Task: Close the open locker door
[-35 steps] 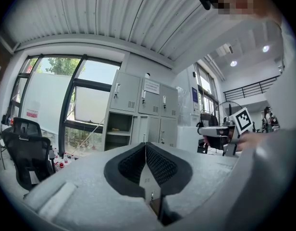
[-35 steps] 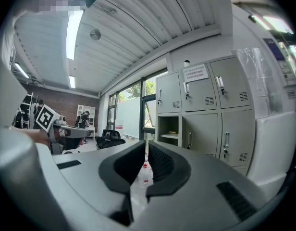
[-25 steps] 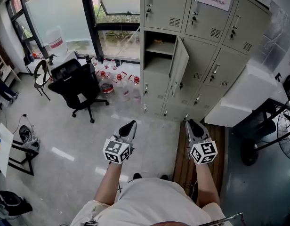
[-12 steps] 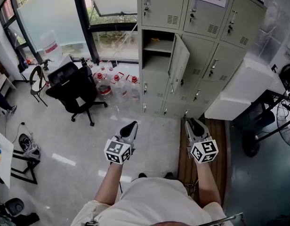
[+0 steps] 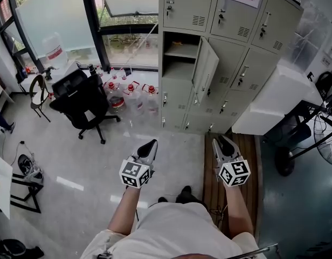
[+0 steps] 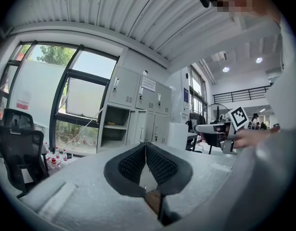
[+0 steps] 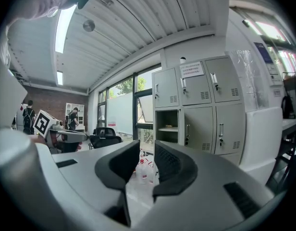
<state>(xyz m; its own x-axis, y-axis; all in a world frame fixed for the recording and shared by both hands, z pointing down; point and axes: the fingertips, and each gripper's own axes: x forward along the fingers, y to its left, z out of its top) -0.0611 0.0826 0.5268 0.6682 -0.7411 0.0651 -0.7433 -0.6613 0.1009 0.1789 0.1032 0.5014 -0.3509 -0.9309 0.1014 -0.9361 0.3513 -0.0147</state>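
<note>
Well ahead, standing upright: open locker door (image 5: 205, 69), nearer right claw (image 5: 220, 142), jaws just spread, nothing between; left claw (image 5: 150, 144) pinched together

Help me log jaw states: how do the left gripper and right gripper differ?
On the left gripper the jaws meet at the tips; on the right gripper they stand apart, having just been opening, nothing between them. The left gripper is over pale floor, the right gripper over a brown wooden strip. Both are empty and point toward the lockers.
</note>
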